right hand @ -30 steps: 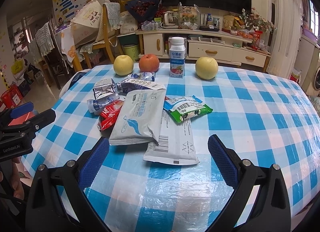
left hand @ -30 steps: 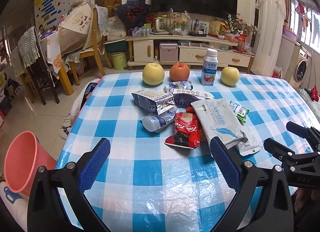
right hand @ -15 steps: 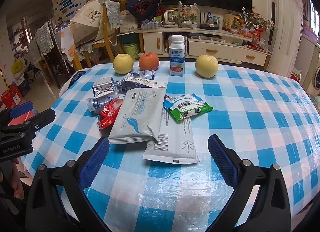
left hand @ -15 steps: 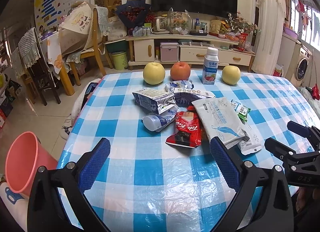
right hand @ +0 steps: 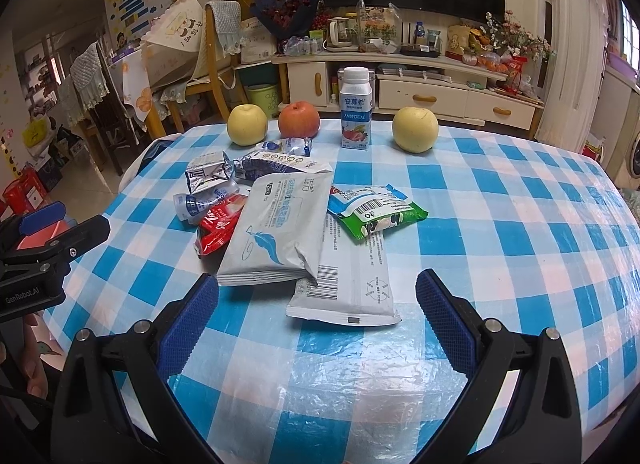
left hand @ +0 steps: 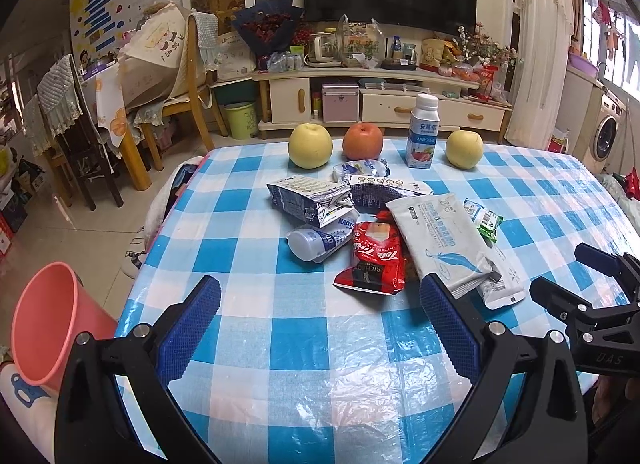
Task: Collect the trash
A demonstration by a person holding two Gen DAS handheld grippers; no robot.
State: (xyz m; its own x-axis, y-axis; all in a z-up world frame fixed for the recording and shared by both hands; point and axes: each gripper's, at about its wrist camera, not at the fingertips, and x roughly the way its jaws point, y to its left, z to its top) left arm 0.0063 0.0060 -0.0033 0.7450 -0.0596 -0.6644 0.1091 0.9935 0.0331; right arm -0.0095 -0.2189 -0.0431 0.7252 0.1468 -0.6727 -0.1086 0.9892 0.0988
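A heap of wrappers lies mid-table: a red instant-tea pouch (left hand: 374,258), a large white wipes pack (right hand: 280,227), a flat white packet (right hand: 352,280) under it, a green snack bag (right hand: 378,211), silver-blue crumpled bags (left hand: 308,195) and a small squashed bottle (left hand: 316,240). My left gripper (left hand: 320,324) hovers open above the near table edge, short of the red pouch. My right gripper (right hand: 318,322) is open too, its fingers flanking the flat white packet from the near side. Neither holds anything. A pink bin (left hand: 52,324) stands on the floor left of the table.
At the table's (right hand: 520,244) far edge stand two yellow apples (right hand: 247,124) (right hand: 415,129), a red apple (right hand: 299,119) and a yogurt bottle (right hand: 356,107). Chairs (left hand: 180,75) and a TV cabinet (left hand: 380,103) lie beyond. A washing machine (left hand: 608,131) is far right.
Both grippers have drifted slightly; the view of the table has shifted a little. Nothing on the table has moved and both grippers stay open.
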